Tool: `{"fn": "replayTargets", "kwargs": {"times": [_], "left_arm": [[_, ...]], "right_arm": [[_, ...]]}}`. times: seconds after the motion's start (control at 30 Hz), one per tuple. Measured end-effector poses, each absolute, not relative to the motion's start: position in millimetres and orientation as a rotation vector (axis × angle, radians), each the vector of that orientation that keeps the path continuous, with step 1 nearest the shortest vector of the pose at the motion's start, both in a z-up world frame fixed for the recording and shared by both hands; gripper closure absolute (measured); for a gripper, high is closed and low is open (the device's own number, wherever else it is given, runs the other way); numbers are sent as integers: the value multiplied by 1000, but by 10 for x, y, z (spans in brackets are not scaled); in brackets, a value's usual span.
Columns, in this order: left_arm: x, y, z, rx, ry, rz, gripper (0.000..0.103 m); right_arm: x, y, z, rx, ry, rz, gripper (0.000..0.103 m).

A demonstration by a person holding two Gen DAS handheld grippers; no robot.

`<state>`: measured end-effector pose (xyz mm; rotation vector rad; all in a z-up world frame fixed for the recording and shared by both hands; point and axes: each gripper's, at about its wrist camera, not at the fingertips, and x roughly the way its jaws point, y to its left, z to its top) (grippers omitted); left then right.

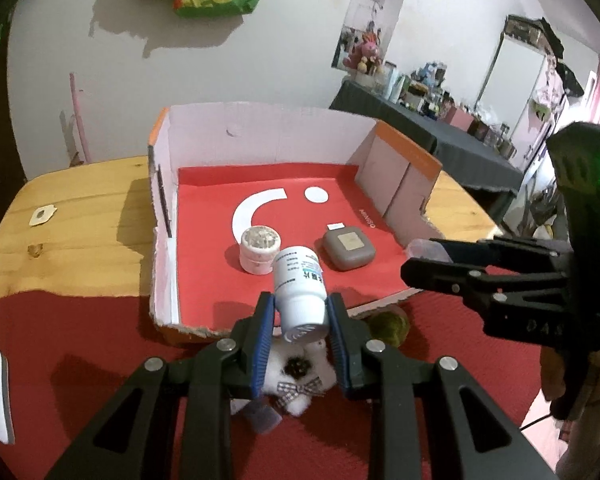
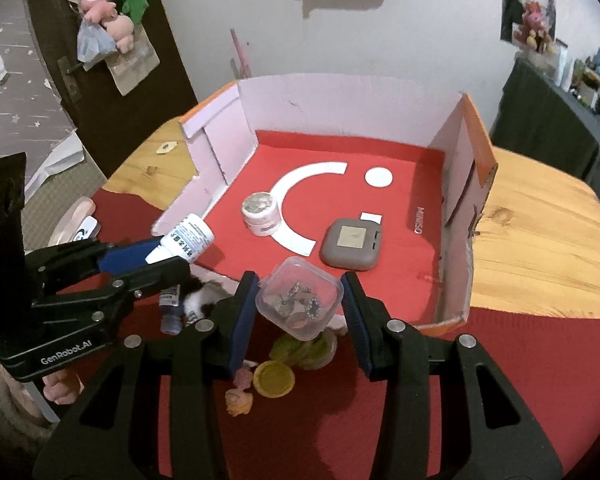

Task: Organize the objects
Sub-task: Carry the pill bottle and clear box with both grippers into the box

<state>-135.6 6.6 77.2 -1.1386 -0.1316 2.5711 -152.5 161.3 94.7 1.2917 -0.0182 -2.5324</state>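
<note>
My left gripper (image 1: 301,304) is shut on a white pill bottle (image 1: 300,292) and holds it tilted above the near edge of an open cardboard box (image 1: 260,136) with a red floor. My right gripper (image 2: 300,284) is shut on a clear square plastic container (image 2: 300,300) with small trinkets inside, also over the box's (image 2: 340,100) near edge. Inside the box stand a small white jar (image 2: 261,214) and a flat grey square case (image 2: 352,244). The right wrist view also shows the left gripper (image 2: 168,256) with the bottle (image 2: 186,238) at the left.
A red cloth (image 2: 500,380) covers the near part of the wooden table (image 2: 540,232). On it lie a white plush toy (image 1: 296,376), a green item (image 1: 392,324), a yellow lid (image 2: 273,378), a small blue bottle (image 2: 170,308) and pink bits (image 2: 239,398).
</note>
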Motion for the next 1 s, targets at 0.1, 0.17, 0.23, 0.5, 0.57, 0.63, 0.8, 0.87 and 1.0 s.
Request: {"fn": "replayTargets", "kwargs": {"times": [0.1, 0.17, 0.23, 0.5, 0.57, 0.63, 0.8, 0.87, 1.0], "left_arm": [[-1448, 102, 730, -1176, -89, 2550, 75], [-1514, 137, 687, -1210, -54, 2526, 75], [-1563, 156, 662, -1228, -30, 2511, 75], [-1769, 173, 545, -1313, 43, 2431, 75], [-1795, 166, 502, -1333, 64, 2425, 75], [-1830, 166, 451, -1351, 85, 2416, 75], [-1901, 172, 376, -1375, 101, 2405, 75], [-1923, 168, 362, -1377, 93, 2402, 75], [-1975, 160, 361, -1376, 76, 2404, 75]], "right_arm": [[-1648, 1634, 882, 1351, -4, -2503, 62], [-1731, 1627, 822, 1397, 7, -2474, 62], [-1805, 1615, 762, 1441, 22, -2440, 62], [-1955, 1570, 543, 1576, 85, -2335, 62], [-1963, 1577, 510, 1593, 94, -2328, 62], [-1978, 1584, 484, 1599, 96, -2327, 62], [-2008, 1609, 443, 1597, 83, -2337, 62], [-2031, 1598, 430, 1595, 85, -2342, 62], [-2040, 1587, 396, 1579, 96, -2356, 62]]}}
